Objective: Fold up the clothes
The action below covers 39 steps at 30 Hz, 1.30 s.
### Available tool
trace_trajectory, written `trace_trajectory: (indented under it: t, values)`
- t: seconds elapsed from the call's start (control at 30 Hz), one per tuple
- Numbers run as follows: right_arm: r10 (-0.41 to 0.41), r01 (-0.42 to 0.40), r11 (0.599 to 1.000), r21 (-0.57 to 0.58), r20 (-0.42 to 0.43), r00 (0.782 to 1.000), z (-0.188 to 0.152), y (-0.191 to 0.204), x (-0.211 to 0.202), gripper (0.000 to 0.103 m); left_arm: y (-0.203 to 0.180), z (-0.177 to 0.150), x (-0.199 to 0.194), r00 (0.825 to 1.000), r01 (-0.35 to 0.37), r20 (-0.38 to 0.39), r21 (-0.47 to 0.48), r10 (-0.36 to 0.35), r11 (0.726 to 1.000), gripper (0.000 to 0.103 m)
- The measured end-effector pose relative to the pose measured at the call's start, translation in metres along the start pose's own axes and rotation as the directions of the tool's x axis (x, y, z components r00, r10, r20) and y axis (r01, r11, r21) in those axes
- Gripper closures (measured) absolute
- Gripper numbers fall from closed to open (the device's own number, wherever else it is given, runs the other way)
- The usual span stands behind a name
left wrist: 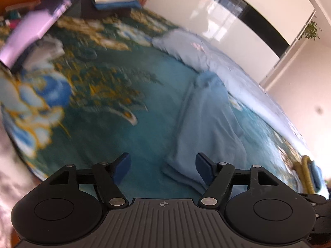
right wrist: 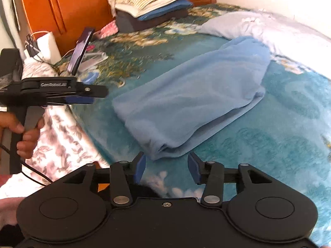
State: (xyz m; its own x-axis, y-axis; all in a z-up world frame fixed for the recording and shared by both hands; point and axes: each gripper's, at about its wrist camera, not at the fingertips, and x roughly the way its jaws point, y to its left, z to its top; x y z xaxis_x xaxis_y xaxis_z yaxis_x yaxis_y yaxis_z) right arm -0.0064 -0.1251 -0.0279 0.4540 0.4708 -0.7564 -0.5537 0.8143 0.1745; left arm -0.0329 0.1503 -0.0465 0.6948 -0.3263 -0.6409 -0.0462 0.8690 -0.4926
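A light blue garment (right wrist: pixel 192 101) lies folded over on the teal flowered bedspread (right wrist: pixel 279 132), its near corner just ahead of my right gripper (right wrist: pixel 166 168). That gripper is open and holds nothing. In the left wrist view the same blue garment (left wrist: pixel 206 128) runs away from me, its near end by the right fingertip of my left gripper (left wrist: pixel 163 168), which is open and empty. From the right wrist view the left gripper (right wrist: pixel 99 94) shows side-on at the left, held by a hand (right wrist: pixel 24 134) beside the bed edge.
A pale blue-white cloth (right wrist: pixel 258 29) lies bunched at the far side of the bed. Folded clothes (right wrist: pixel 153 6) are stacked by the orange headboard (right wrist: pixel 72 4). A phone on a stand (right wrist: pixel 80 51) leans at the left. White glossy cabinets (left wrist: pixel 227 20) stand beyond.
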Motion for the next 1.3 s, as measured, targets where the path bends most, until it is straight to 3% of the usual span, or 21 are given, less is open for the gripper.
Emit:
trace_trajectory:
  t: [0.1, 0.17, 0.3, 0.43, 0.57, 0.67, 0.9, 0.97, 1.0, 1.03, 1.07, 1.13, 1.3]
  values:
    - [0.068, -0.065, 0.992, 0.110, -0.021, 0.997, -0.005, -0.006, 0.006, 0.054, 0.000, -0.004, 0.008, 0.998, 0.043, -0.048, -0.026, -0.044, 0.999, 0.033]
    - [0.121, -0.113, 0.965, 0.238, -0.018, 0.992, -0.009, -0.019, 0.011, 0.054, 0.002, -0.004, 0.015, 0.994, 0.077, -0.072, -0.070, -0.082, 0.995, 0.032]
    - [0.231, -0.220, 0.823, 0.524, 0.046, 0.972, -0.020, -0.055, 0.019, 0.053, 0.011, -0.003, 0.026, 0.986, 0.119, -0.090, -0.182, -0.137, 0.976, 0.029]
    - [0.272, -0.266, 0.680, 0.683, 0.102, 0.957, -0.029, -0.076, 0.028, 0.051, 0.026, -0.001, 0.034, 0.979, 0.152, -0.082, -0.314, -0.187, 0.937, 0.027]
    - [0.282, -0.284, 0.597, 0.750, 0.135, 0.950, -0.035, -0.080, 0.035, 0.049, 0.037, -0.001, 0.039, 0.972, 0.174, -0.073, -0.408, -0.223, 0.896, 0.026]
    - [0.294, -0.301, 0.555, 0.775, 0.156, 0.943, -0.035, -0.078, 0.041, 0.049, 0.036, -0.001, 0.043, 0.973, 0.173, -0.068, -0.426, -0.222, 0.888, 0.026]
    - [0.289, -0.314, 0.528, 0.789, 0.181, 0.940, -0.029, -0.076, 0.052, 0.049, 0.035, -0.002, 0.051, 0.974, 0.168, -0.057, -0.461, -0.218, 0.871, 0.028]
    - [0.279, -0.308, 0.534, 0.787, 0.180, 0.943, -0.028, -0.077, 0.053, 0.057, 0.035, -0.003, 0.053, 0.975, 0.167, -0.053, -0.471, -0.217, 0.866, 0.049]
    - [0.275, -0.304, 0.537, 0.787, 0.178, 0.945, -0.027, -0.077, 0.053, 0.067, 0.035, -0.003, 0.054, 0.975, 0.166, -0.052, -0.476, -0.216, 0.863, 0.057]
    - [0.274, -0.302, 0.535, 0.789, 0.176, 0.946, -0.028, -0.078, 0.053, 0.072, 0.037, -0.004, 0.055, 0.976, 0.161, -0.047, -0.490, -0.211, 0.857, 0.072]
    - [0.273, -0.299, 0.534, 0.791, 0.174, 0.946, -0.029, -0.079, 0.053, 0.074, 0.039, -0.006, 0.055, 0.978, 0.156, -0.042, -0.504, -0.204, 0.850, 0.079]
    - [0.271, -0.304, 0.530, 0.792, 0.182, 0.945, -0.029, -0.080, 0.053, 0.081, 0.042, -0.010, 0.053, 0.980, 0.155, -0.028, -0.525, -0.199, 0.837, 0.087]
    - [0.259, -0.335, 0.574, 0.747, 0.222, 0.940, -0.022, -0.078, 0.038, 0.087, 0.020, -0.008, 0.035, 0.983, 0.169, 0.012, -0.449, -0.184, 0.878, 0.092]
